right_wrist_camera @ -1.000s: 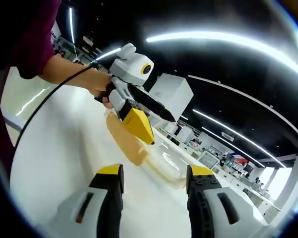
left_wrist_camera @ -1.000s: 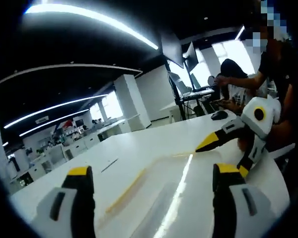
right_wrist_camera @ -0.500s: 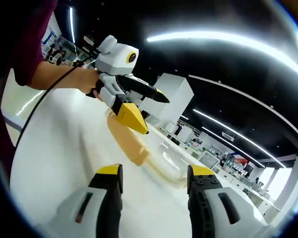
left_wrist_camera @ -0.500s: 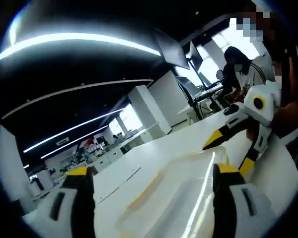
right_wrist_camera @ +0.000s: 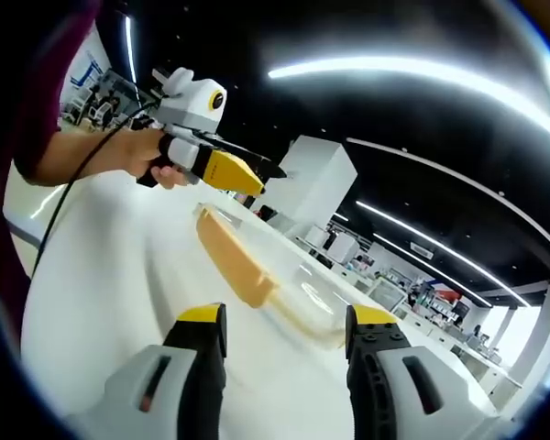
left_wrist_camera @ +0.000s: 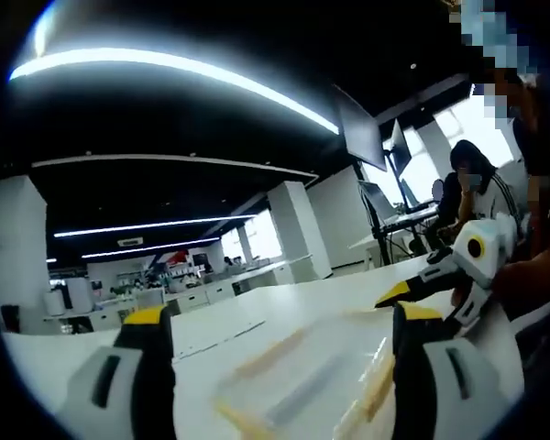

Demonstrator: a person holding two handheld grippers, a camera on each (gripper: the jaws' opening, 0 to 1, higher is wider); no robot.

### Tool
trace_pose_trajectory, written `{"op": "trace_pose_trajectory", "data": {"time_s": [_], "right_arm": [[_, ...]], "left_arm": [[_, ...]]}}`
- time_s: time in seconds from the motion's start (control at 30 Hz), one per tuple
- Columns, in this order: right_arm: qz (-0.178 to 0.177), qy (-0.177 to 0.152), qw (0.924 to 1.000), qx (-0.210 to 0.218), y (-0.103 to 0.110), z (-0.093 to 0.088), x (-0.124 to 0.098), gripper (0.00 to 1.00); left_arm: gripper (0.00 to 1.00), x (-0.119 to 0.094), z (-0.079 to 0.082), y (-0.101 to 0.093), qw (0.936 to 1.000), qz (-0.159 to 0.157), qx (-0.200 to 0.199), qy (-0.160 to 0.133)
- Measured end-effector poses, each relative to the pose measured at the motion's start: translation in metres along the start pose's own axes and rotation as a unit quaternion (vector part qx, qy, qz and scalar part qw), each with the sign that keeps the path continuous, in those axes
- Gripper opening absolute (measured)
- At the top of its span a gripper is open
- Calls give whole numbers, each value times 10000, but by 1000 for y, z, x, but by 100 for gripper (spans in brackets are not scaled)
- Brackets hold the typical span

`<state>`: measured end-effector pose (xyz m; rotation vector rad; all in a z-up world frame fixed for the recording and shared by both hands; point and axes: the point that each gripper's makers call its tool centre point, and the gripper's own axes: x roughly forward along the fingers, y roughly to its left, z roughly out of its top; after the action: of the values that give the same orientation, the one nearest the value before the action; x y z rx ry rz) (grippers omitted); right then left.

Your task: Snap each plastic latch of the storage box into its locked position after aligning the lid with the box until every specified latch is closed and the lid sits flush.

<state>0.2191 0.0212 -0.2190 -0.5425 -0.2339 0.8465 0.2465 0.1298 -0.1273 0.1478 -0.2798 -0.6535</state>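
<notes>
A clear storage box (right_wrist_camera: 298, 289) lies on the white table (right_wrist_camera: 101, 275), with a long yellow latch (right_wrist_camera: 236, 257) along its near side. My right gripper (right_wrist_camera: 284, 323) is open just short of the box, nothing between its jaws. A hand holds my left gripper (right_wrist_camera: 247, 174) above the box's far left end, clear of it. In the left gripper view the box (left_wrist_camera: 298, 394) is blurred low between the jaws of my open left gripper (left_wrist_camera: 280, 335), with a yellow latch (left_wrist_camera: 268, 353) showing. The right gripper (left_wrist_camera: 412, 291) reaches in from the right.
The white table (left_wrist_camera: 284, 316) runs far ahead. A person sits at a desk with a monitor (left_wrist_camera: 385, 215) at the back right. White pillars (right_wrist_camera: 316, 183) and rows of desks (right_wrist_camera: 385, 293) stand beyond the table's far end.
My left gripper has lifted up and away from the box's yellow latch, and its view now looks more level across the room. My right gripper has held still.
</notes>
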Motion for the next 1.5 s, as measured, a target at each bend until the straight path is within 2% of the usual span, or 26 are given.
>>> {"op": "trace_pose_trajectory", "data": {"time_s": [0.1, 0.3, 0.63, 0.8, 0.9, 1.07, 1.27, 1.5], "right_arm": [[11, -10, 10000, 49, 0, 0, 0, 52], [-6, -34, 9998, 182, -2, 0, -2, 51], [43, -60, 9997, 250, 1, 0, -3, 52], [139, -127, 9989, 421, 4, 3, -3, 56], [163, -147, 9986, 471, 5, 4, -3, 57], [205, -184, 9980, 565, 7, 6, -2, 59], [275, -327, 9954, 862, 6, 12, -4, 60], [256, -415, 9923, 1142, 3, 18, -5, 65]], "left_arm": [[100, -11, 4, 8, 9989, 238, -346, -188], [100, -35, 15, 22, 9962, 475, -602, -424], [100, -61, 12, 22, 9902, 384, -1177, -648], [100, -69, 4, 15, 9914, 285, -1154, -552], [100, -76, 3, 17, 9877, 286, -1339, -759], [100, -79, -7, 19, 9859, 331, -1483, -707], [100, -80, -4, 13, 9851, 209, -1515, -789], [100, -81, -7, 11, 9842, 130, -1573, -802]]}}
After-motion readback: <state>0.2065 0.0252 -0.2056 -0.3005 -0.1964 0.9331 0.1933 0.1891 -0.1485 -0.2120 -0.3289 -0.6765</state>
